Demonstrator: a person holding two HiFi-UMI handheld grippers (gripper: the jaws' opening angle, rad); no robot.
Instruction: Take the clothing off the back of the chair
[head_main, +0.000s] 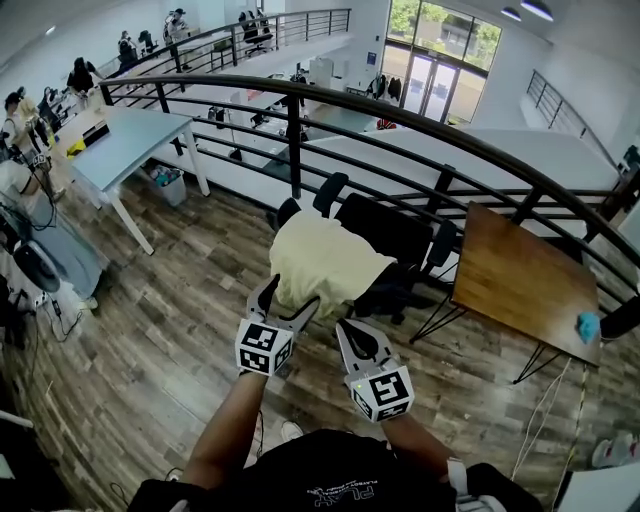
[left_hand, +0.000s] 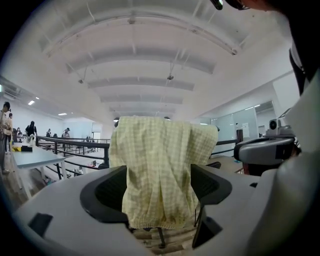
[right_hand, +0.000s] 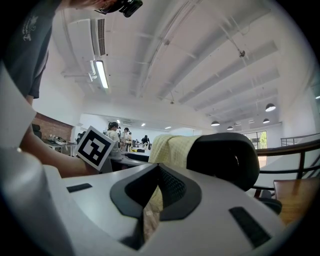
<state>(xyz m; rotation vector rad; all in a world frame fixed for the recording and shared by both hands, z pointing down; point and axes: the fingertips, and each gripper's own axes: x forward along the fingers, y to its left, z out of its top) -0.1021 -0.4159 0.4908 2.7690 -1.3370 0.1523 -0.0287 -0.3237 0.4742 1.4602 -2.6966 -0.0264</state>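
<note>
The left gripper (head_main: 290, 297) holds its jaws wide apart around the yellow garment (head_main: 325, 260) on the chair (head_main: 400, 240). The right gripper (head_main: 345, 326) has its jaws together, perhaps touching the hem.

Head looks down — gripper views share clothing (left_hand: 160, 170).

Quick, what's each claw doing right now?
Left gripper: open, fingers either side of the yellow clothing, not pinching.
Right gripper: closed, apparently empty.
</note>
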